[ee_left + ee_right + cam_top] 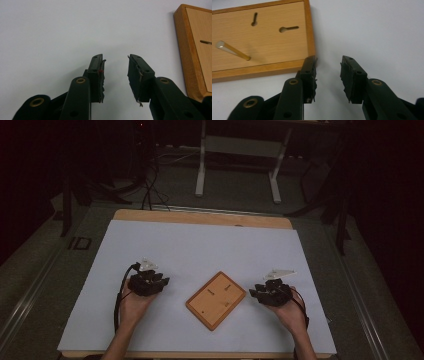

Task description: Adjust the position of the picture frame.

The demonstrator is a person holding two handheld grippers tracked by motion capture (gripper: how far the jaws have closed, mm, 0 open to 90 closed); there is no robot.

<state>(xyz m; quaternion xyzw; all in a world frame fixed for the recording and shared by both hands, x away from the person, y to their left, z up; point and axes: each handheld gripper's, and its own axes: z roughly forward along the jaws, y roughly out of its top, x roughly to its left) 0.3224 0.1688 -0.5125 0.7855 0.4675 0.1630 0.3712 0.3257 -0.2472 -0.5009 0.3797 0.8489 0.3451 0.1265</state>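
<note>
Tools point(150, 281) point(269, 292) either side of wooden board point(216, 300).

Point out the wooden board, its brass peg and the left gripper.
wooden board point(216, 300): high view, middle of its face.
brass peg point(233, 51): right gripper view, mid-shaft.
left gripper point(116, 73): left gripper view, midway between its fingertips.

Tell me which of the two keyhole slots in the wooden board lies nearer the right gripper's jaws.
The sideways slot, round end left, tail pointing toward the board's edge; the other slot runs up and down, farther left.
</note>
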